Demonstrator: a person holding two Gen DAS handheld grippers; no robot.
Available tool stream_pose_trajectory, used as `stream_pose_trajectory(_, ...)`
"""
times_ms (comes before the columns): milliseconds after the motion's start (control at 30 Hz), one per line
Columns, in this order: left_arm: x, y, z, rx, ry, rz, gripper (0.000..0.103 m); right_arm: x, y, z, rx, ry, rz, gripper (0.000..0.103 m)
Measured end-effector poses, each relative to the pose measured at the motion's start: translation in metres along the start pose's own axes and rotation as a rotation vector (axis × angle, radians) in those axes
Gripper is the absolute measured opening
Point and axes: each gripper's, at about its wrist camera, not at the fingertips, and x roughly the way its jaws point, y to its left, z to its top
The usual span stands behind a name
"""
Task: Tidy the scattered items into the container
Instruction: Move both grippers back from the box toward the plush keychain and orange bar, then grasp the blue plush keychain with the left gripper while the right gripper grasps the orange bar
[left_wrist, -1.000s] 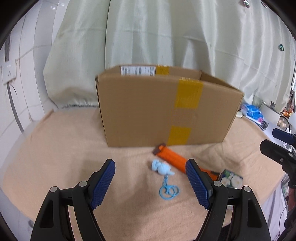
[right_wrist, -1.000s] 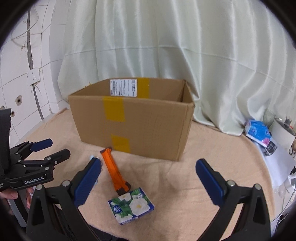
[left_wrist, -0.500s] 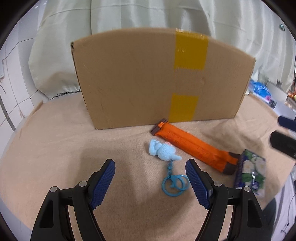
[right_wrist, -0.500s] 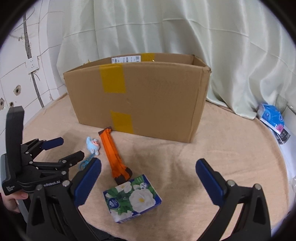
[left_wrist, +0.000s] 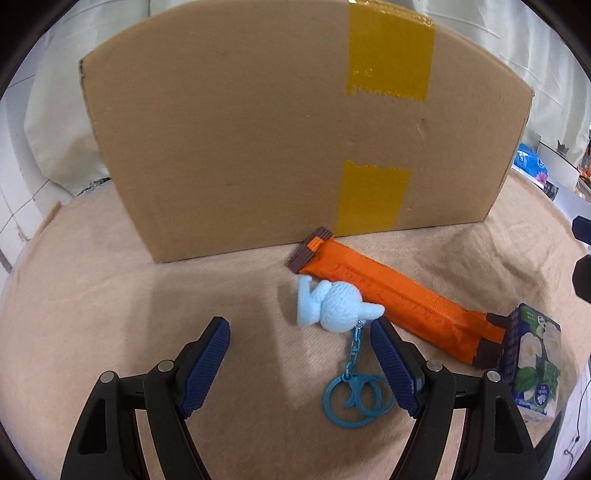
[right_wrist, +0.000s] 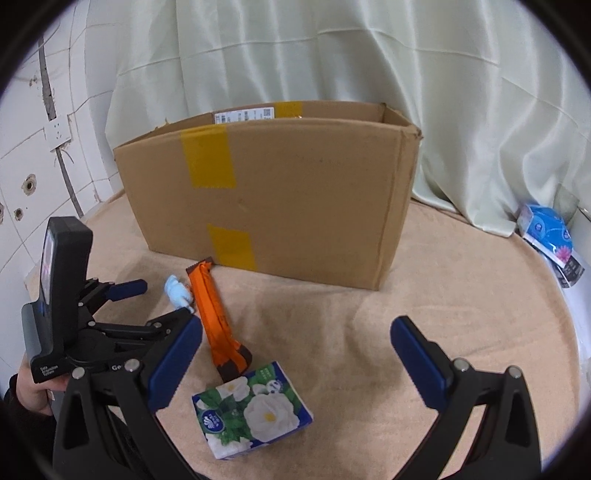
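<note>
While both tools gape empty, left tool body reads "Ge…"; box label illegible.

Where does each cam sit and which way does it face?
Left wrist: on the left gripper, low, facing the cardboard box wall; own open fingers flank the blue keychain.
Right wrist: on the right gripper, higher, facing the box; own fingers, left gripper and holding hand show.
Shared: box, keychain, orange packet, floral tissue pack.

The left gripper now sits lower and nearer the cardboard box — close over the blue keychain — with the right gripper nearer too.
</note>
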Motion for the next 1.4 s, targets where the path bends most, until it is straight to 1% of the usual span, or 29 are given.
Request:
stream_pose_trajectory(133, 0.002, 0.002, 0.004, -0.017, -0.005, -0.042, 0.079, 0.005, 0.001, 0.001, -0.011, 0.005, -0.003, 0.103)
stream_pose_trajectory(267, 0.006, -0.001, 0.009, -0.004, 0.000, -0.028, 0.079, 0.010, -0.001, 0.002, -0.013, 0.010, -0.002, 0.103)
stream_pose_trajectory(500, 0.002, 0.001, 0.014, -0.013, -0.028, -0.067, 0.079, 0.017, 0.000, 0.003, -0.027, 0.026, 0.006, 0.103)
stream_pose_trajectory(533, 0.003, 0.001, 0.014, -0.011, -0.024, -0.070, 0.075, 0.018, 0.001, 0.003, -0.033, 0.030, 0.008, 0.103)
stream_pose_trajectory(567, 0.003, 0.001, 0.013, -0.006, -0.021, -0.075, 0.059, 0.019, 0.002, 0.003, -0.038, 0.032, 0.008, 0.103)
stream_pose_trajectory(600, 0.001, 0.001, 0.013, 0.003, -0.032, -0.059, 0.051, 0.020, 0.003, 0.003, -0.042, 0.033, 0.009, 0.103)
stream_pose_trajectory(633, 0.000, 0.002, 0.013, 0.009, -0.034, -0.049, 0.048, 0.022, 0.005, 0.004, -0.046, 0.037, 0.012, 0.103)
stream_pose_trajectory(800, -0.006, 0.011, 0.013, -0.001, -0.040, -0.076, 0.048, 0.027, 0.011, 0.007, -0.070, 0.044, 0.023, 0.103)
stream_pose_trajectory(900, -0.018, 0.021, 0.010, -0.013, -0.060, -0.073, 0.048, 0.031, 0.017, 0.009, -0.089, 0.054, 0.032, 0.103)
stream_pose_trajectory(967, -0.029, 0.034, 0.003, -0.028, -0.071, -0.073, 0.048, 0.034, 0.025, 0.012, -0.123, 0.061, 0.038, 0.103)
stream_pose_trajectory(1233, -0.050, 0.081, -0.006, -0.089, -0.097, -0.012, 0.048, 0.060, 0.066, 0.020, -0.261, 0.127, 0.088, 0.102)
stream_pose_trajectory(1267, -0.052, 0.086, -0.005, -0.094, -0.098, -0.007, 0.048, 0.064, 0.070, 0.019, -0.274, 0.140, 0.090, 0.101)
stream_pose_trajectory(1300, -0.052, 0.088, -0.009, -0.102, -0.102, 0.000, 0.048, 0.069, 0.074, 0.019, -0.281, 0.157, 0.093, 0.098)
stream_pose_trajectory(1333, -0.054, 0.092, -0.010, -0.107, -0.104, 0.002, 0.048, 0.072, 0.075, 0.018, -0.283, 0.172, 0.097, 0.092)
stream_pose_trajectory(1400, -0.055, 0.096, -0.011, -0.113, -0.104, 0.003, 0.048, 0.078, 0.077, 0.018, -0.282, 0.196, 0.096, 0.086)
